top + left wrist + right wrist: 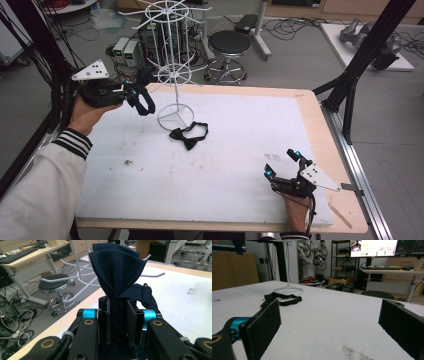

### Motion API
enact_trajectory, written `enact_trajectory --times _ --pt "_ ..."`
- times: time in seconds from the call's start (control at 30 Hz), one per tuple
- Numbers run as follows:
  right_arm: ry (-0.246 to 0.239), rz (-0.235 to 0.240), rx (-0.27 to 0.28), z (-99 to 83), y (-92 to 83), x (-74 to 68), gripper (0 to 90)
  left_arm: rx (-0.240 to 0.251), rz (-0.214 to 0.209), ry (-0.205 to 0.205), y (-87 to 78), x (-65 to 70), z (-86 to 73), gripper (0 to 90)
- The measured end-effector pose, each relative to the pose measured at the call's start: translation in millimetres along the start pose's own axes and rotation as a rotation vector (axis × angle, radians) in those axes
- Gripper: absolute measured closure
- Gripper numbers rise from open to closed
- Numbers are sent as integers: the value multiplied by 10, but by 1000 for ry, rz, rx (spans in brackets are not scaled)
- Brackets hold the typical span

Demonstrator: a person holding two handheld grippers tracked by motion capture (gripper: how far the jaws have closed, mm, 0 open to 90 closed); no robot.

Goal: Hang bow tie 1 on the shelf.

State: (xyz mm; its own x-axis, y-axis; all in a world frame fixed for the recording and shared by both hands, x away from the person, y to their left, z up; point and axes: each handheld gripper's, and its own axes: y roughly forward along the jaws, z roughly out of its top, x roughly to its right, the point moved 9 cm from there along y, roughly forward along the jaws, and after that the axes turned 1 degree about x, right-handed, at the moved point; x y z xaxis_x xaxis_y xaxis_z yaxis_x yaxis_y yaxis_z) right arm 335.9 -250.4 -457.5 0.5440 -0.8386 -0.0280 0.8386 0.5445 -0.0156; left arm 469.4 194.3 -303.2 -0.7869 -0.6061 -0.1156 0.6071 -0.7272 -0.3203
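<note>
While the left gripper (pixel 142 102) hangs at the upper left of the high view, its jaws squeeze the knot of a dark blue bow tie (pixel 117 272), so the cloth fans out above them. It is held up off the tabletop (pixel 225 165), just beside the white wire rack (pixel 172 65), likely so the tie can go on one of the rack's arms. Near the middle of the picture, a black bow tie (pixel 189 134) lies flat by the rack's round foot, waiting. At the lower right, the right gripper (pixel 283 163) rests low on the tabletop, its jaws wide apart and holding nothing, out of the way.
</note>
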Motion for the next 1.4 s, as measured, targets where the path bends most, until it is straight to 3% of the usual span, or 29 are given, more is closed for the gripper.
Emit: enact_trajectory --times 1.4 --pt "-8 0 7 7 4 12 36 -89 79 10 339 -79 124 745"
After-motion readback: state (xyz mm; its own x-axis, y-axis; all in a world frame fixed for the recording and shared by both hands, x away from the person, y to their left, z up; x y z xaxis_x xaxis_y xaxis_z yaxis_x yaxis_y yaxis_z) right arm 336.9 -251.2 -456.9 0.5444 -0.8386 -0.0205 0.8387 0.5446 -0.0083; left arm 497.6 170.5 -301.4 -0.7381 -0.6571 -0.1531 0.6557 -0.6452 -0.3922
